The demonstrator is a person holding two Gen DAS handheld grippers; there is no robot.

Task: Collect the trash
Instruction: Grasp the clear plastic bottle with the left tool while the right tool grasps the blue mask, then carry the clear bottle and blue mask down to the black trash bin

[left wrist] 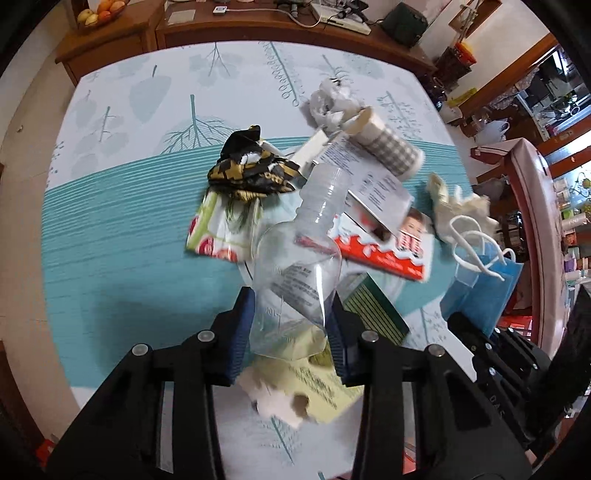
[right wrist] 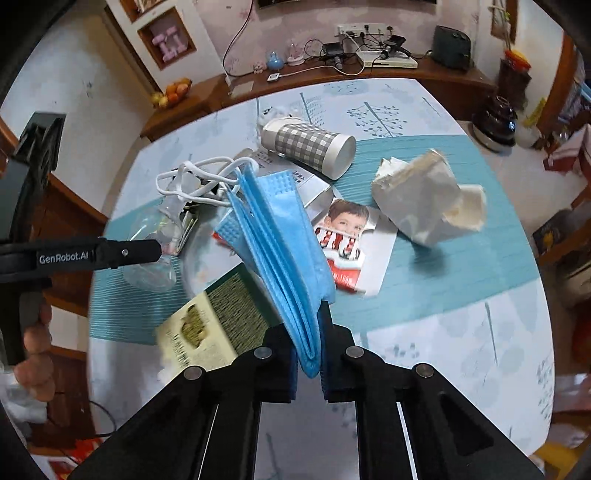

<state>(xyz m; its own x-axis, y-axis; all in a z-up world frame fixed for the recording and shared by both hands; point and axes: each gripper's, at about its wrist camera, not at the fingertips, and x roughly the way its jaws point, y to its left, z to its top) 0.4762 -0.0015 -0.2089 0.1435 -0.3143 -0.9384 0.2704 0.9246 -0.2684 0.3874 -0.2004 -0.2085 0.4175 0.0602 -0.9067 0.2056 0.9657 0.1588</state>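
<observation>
Over the littered table (left wrist: 110,206), a clear plastic bottle (left wrist: 295,273) is clamped between the pads of the left gripper (left wrist: 290,332), its neck pointing toward twelve o'clock. A folded blue face mask (right wrist: 280,251) is pinched in the nearly closed right gripper (right wrist: 308,354), its white loops trailing toward ten o'clock. A checked paper cup (right wrist: 310,147) lies at twelve o'clock, a crumpled tissue (right wrist: 428,199) at two.

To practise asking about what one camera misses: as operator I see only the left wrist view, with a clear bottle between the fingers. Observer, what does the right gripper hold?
Observer: The right gripper is shut on a folded blue mask.
Operator: Who carries my gripper?
Observer: A bare hand holds the handle of the left gripper, which clamps your bottle.
Operator: Anything on the far wall?
Observer: A power strip full of plugs.
</observation>
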